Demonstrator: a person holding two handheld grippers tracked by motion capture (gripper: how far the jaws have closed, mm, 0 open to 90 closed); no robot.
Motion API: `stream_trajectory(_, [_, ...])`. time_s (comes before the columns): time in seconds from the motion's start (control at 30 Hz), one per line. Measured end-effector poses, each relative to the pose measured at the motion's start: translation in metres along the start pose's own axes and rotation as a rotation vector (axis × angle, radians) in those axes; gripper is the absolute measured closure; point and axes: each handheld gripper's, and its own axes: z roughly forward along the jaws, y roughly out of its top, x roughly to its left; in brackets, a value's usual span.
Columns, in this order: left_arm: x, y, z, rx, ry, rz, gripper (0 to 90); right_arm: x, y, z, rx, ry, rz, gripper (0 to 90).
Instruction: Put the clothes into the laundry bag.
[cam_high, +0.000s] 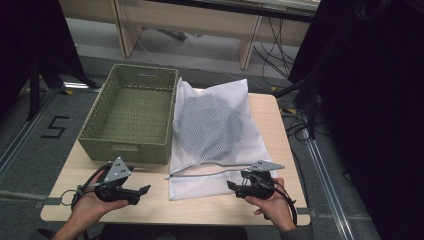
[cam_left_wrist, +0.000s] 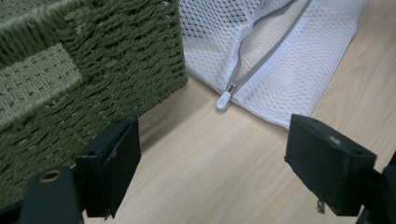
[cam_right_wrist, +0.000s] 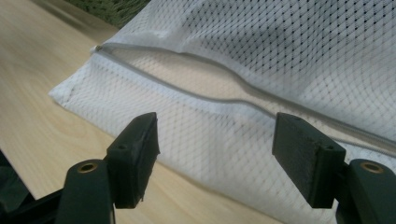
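Observation:
A white mesh laundry bag (cam_high: 250, 145) lies flat on the wooden table (cam_high: 200, 207), with a dark grey garment (cam_high: 212, 122) showing through it. Its grey zipper (cam_high: 210, 172) runs along the near edge and gapes a little. In the left gripper view the white zipper pull (cam_left_wrist: 224, 99) rests on the table at the bag's corner (cam_left_wrist: 289, 60), beside the basket (cam_left_wrist: 93, 60). My left gripper (cam_high: 145, 190) (cam_left_wrist: 212, 158) is open, short of the pull, nothing between its jaws. My right gripper (cam_high: 231, 184) (cam_right_wrist: 217, 140) is open at the bag's near hem (cam_right_wrist: 196, 135), below the zipper (cam_right_wrist: 196, 93).
An empty green woven basket (cam_high: 125, 150) stands on the table's left half, touching the bag's left side. The person's hands hold both grippers near the front edge. Grey floor, cables and dark stands surround the table.

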Motion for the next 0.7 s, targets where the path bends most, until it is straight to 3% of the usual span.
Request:
stream_trajectory(0.07, [0.0,-0.001,-0.001,0.01,0.0,0.005,17.5,0.005,-0.004,-0.003,0.01,-0.003,0.011,32.0])
stream_trajectory(0.1, [-0.001,-0.002,0.0,0.007,-0.006,-0.022,17.5,0.005,-0.006,-0.004,0.013,-0.001,-0.007,31.7])
stream_trajectory(0.13, [0.0,-0.003,0.0,0.005,-0.009,-0.016,17.4,0.008,-0.007,-0.005,0.012,-0.011,0.018,31.6])
stream_trajectory(0.17, [0.001,-0.002,0.0,0.011,-0.004,0.001,17.4,0.007,-0.009,-0.004,0.006,-0.006,-0.014,31.6])
stream_trajectory(0.23, [0.002,-0.002,0.0,0.012,0.001,-0.015,17.3,0.008,-0.011,-0.005,0.014,-0.014,-0.026,31.6])
stream_trajectory(0.33, [0.002,-0.002,0.001,0.005,0.004,-0.009,17.2,0.01,-0.011,-0.006,0.028,-0.01,0.003,31.5])
stream_trajectory(0.37, [0.003,-0.002,0.001,0.011,0.005,0.003,17.2,0.008,-0.011,-0.005,0.023,-0.014,-0.024,31.4])
stream_trajectory(0.47, [0.003,-0.002,0.002,0.016,0.003,-0.001,17.2,0.006,-0.012,-0.004,0.024,-0.024,-0.039,31.2])
stream_trajectory(0.5, [0.003,-0.002,0.002,0.016,0.004,-0.003,17.2,0.007,-0.011,-0.005,0.035,-0.008,-0.02,31.2])
stream_trajectory(0.7, [0.003,-0.002,0.003,0.003,0.002,0.002,17.2,0.005,-0.012,-0.004,0.027,-0.025,-0.04,31.1])
